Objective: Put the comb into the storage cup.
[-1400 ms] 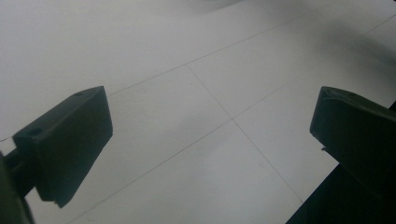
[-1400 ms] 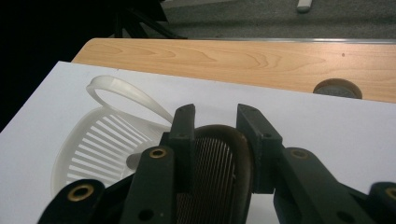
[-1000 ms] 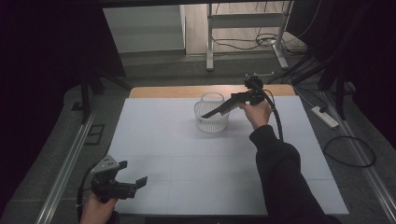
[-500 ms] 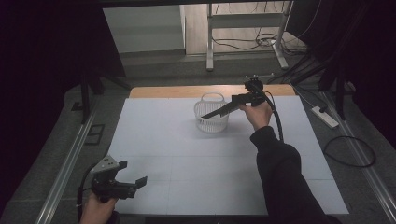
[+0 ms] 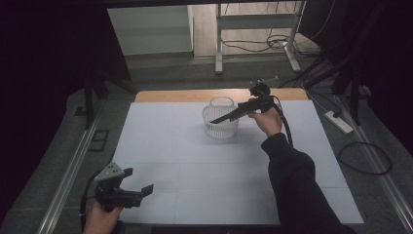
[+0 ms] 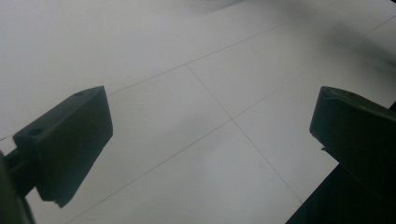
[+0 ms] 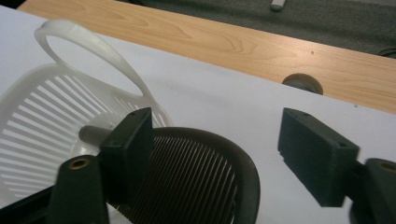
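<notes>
A white slatted basket (image 5: 220, 124) with an arched handle stands upright on the white sheet near the table's back. My right gripper (image 5: 216, 120) hangs over its right rim, open, jaws pointing left and down, nothing between them. In the right gripper view (image 7: 219, 140) the basket (image 7: 42, 116) is at the left, and a dark slatted round shape (image 7: 201, 182) lies under the jaws; I cannot tell if it is a shadow or an object. My left gripper (image 5: 139, 180) is open and low at the front left corner, above bare sheet (image 6: 210, 135).
The white sheet (image 5: 195, 161) covers the table, and a wooden strip (image 5: 185, 95) runs along the far edge with a round grommet (image 7: 302, 83). A power strip (image 5: 338, 122) and cables lie on the floor to the right. Metal rails flank the table.
</notes>
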